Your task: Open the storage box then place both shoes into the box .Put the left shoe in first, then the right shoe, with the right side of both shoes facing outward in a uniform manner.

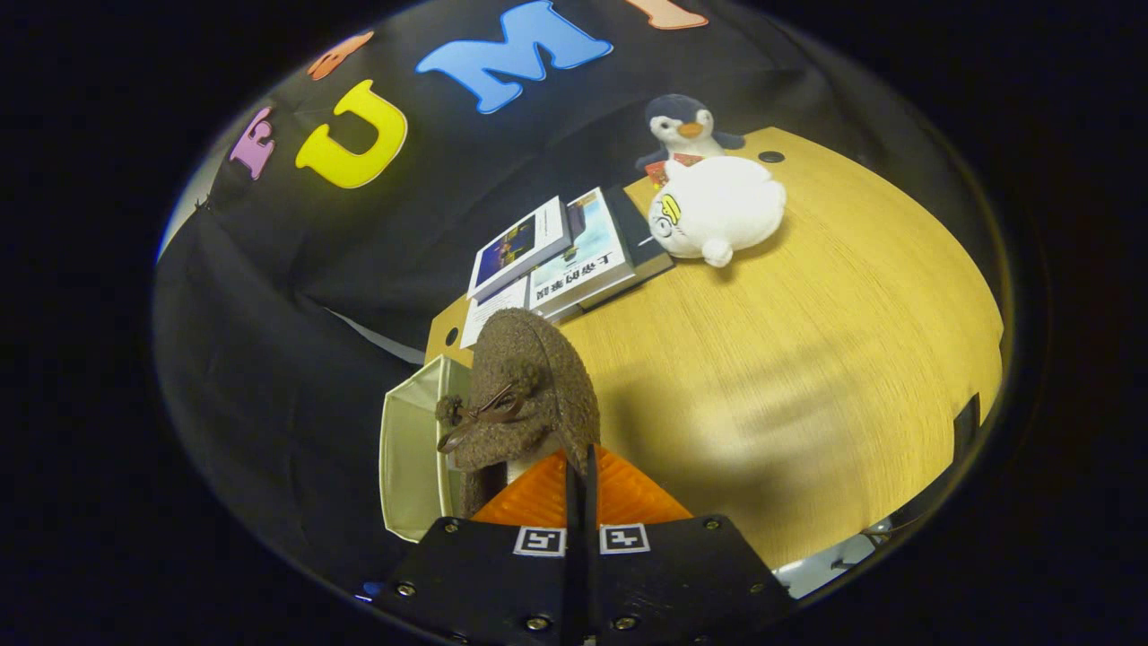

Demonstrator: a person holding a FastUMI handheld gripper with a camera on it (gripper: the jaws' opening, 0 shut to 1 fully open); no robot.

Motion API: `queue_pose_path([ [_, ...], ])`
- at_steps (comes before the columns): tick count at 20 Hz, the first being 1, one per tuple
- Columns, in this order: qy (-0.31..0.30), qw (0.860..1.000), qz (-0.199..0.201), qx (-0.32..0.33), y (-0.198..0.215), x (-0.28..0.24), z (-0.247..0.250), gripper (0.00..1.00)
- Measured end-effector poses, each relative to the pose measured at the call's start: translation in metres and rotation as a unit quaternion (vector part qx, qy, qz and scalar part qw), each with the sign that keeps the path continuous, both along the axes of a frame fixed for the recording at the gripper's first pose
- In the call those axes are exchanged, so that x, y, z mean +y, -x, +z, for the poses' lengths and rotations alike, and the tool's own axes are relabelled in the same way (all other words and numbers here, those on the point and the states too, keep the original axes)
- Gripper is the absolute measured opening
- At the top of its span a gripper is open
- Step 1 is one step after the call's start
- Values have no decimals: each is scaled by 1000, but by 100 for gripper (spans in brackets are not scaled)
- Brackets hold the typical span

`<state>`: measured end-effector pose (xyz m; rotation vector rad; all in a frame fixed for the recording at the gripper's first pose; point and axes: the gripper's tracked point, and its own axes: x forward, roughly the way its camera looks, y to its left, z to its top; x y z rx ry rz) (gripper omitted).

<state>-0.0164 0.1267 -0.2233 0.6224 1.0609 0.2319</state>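
Note:
A brown fuzzy shoe (536, 388) with a small bow on its front hangs just ahead of my fingers, raised off the wooden table (807, 359). My gripper (581, 462) is shut on the shoe's rear edge, the two fingers pressed almost together. Beside and below the shoe stands the cream storage box (411, 449) at the table's near corner, with its open inside showing. The shoe hides part of the box's rim. Whether this is the left or the right shoe, I cannot tell.
Beyond the shoe lies a stack of books (567, 256) near the booth wall. A white plush toy (717, 211) lies past the books, and a penguin plush (686, 126) stands behind it. The table's edge runs close to the box.

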Motion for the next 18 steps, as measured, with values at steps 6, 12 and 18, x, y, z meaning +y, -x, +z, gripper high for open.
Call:
queue_pose_path([
  [6,-13,999,26,-17,-12,57,25,0],
  [12,-30,998,47,-33,-24,120,43,0],
  [18,-35,997,60,-23,-12,175,30,0],
])
